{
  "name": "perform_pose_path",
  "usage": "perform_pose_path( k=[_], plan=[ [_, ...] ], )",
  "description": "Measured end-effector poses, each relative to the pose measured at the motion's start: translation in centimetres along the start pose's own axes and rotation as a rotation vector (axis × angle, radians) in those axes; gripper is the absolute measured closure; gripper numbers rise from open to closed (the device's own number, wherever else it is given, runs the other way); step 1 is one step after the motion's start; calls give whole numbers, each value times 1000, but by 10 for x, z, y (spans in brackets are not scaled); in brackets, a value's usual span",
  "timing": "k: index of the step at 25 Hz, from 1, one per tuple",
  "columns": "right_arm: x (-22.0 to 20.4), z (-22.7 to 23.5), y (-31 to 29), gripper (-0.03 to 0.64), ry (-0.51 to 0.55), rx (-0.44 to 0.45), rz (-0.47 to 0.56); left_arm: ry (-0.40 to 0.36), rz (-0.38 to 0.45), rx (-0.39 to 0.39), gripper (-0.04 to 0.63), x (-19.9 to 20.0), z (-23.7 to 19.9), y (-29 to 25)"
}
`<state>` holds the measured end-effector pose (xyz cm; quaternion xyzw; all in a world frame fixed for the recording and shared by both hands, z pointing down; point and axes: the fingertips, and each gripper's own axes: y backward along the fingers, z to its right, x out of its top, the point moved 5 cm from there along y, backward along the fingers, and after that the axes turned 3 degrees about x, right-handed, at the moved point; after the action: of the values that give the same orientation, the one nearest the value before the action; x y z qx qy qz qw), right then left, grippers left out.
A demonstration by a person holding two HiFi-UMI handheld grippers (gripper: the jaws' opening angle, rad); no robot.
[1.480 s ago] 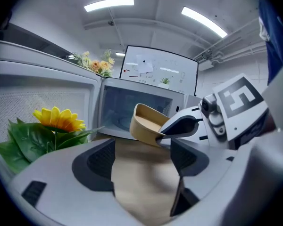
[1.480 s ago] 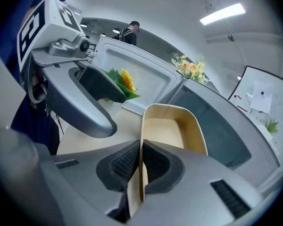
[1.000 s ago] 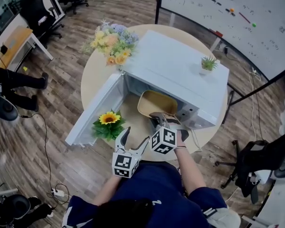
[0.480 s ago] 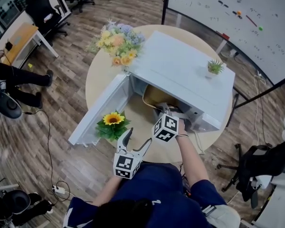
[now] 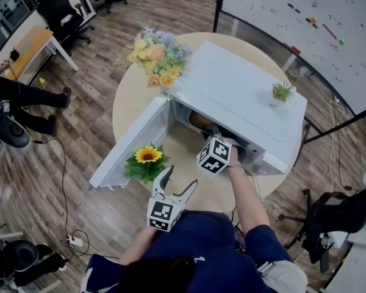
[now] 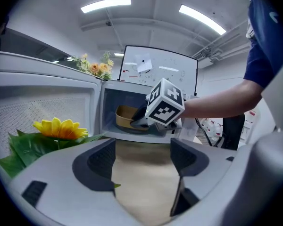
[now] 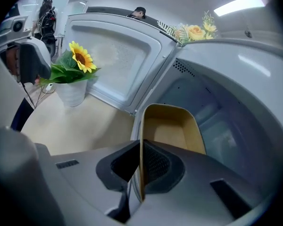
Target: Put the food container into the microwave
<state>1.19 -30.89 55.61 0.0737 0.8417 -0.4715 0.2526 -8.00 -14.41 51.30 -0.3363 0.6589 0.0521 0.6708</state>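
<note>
My right claw [image 7: 140,171] has pushed further in since a second ago. The food container [image 7: 172,126] is now mostly under the roof of the microwave [image 5: 244,96], not just at its mouth. The claw is pinched tight on the container's near wall, which I think keeps it level as it goes in. The door [image 5: 131,142] hangs wide open to leave room. My left claw [image 6: 144,160] waits over the tabletop [image 5: 183,163], spread wide and holding nothing, near the sunflower [image 5: 147,155].
</note>
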Motion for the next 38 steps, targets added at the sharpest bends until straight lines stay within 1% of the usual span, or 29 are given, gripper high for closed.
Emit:
perform_pose_path(
  k=[7, 14, 20, 24, 30, 33, 36, 38],
  plan=[
    [-1, 15, -16, 594, 9, -34, -16, -13, -16, -24, 232, -2, 0, -4],
    [-4, 28, -30, 594, 2, -72, -47, -4, -18, -28, 232, -2, -1, -4],
    [-9, 34, -39, 592, -2, -95, -82, 23, -24, -18, 232, -3, -7, -4],
    [-14, 37, -43, 594, 19, -118, -105, 19, -28, -22, 232, -4, -7, -4],
    [-14, 43, -43, 592, -1, -115, -109, 23, -30, -21, 232, -5, -7, -4],
    [-14, 44, -43, 575, 0, -122, -103, 24, -31, -21, 232, -5, -7, -5],
    [-16, 45, -45, 514, 1, -118, -106, 25, -30, -21, 232, -6, -7, -5],
    [-17, 45, -45, 515, 2, -119, -110, 24, -30, -20, 232, -6, -7, -5]
  ],
)
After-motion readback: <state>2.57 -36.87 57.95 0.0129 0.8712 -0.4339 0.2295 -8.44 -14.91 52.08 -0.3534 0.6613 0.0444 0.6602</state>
